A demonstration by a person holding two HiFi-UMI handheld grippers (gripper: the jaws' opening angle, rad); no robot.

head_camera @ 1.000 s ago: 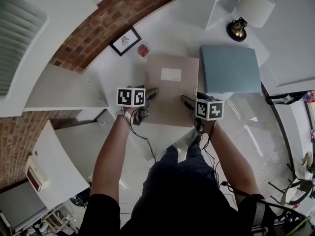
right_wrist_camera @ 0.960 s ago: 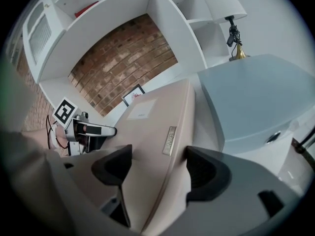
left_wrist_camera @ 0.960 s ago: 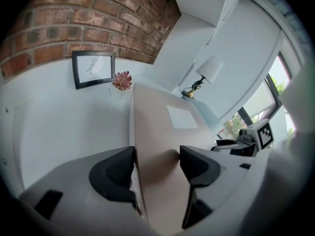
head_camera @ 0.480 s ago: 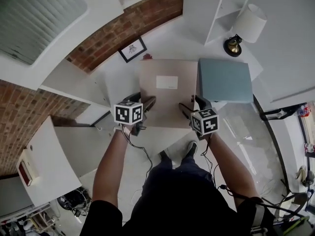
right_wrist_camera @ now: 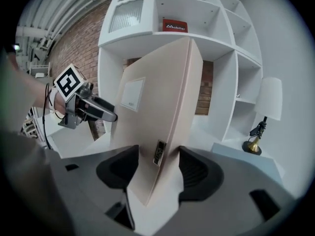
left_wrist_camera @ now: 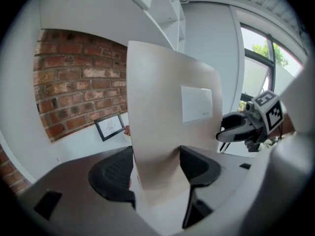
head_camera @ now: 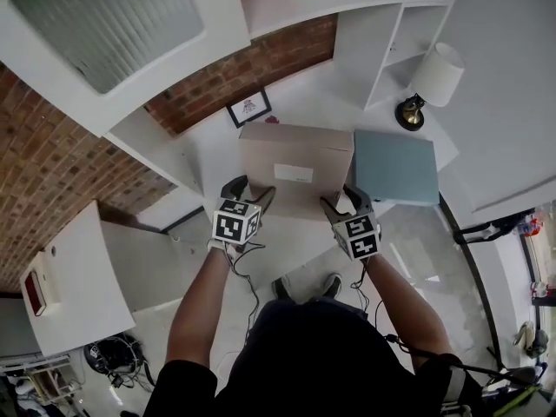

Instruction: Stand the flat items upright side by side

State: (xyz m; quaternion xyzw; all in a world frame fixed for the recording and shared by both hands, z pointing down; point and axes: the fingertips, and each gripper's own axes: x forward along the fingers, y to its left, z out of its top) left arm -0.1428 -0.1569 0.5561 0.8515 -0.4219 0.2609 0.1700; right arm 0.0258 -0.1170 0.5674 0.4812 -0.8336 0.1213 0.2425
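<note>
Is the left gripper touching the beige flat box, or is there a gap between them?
Touching. The left gripper view shows both pads of the left gripper pressed against the beige flat box, no gap on either side.

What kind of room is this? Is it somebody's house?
It looks like a home-style room, maybe a living room or study, though it could be a staged one: white shelves, a brick wall, a table lamp and a small framed picture.

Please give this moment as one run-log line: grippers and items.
left gripper: shut on beige box | right gripper: jaws closing on same box | beige box: held tilted up | blue-grey box: flat, untouched
</note>
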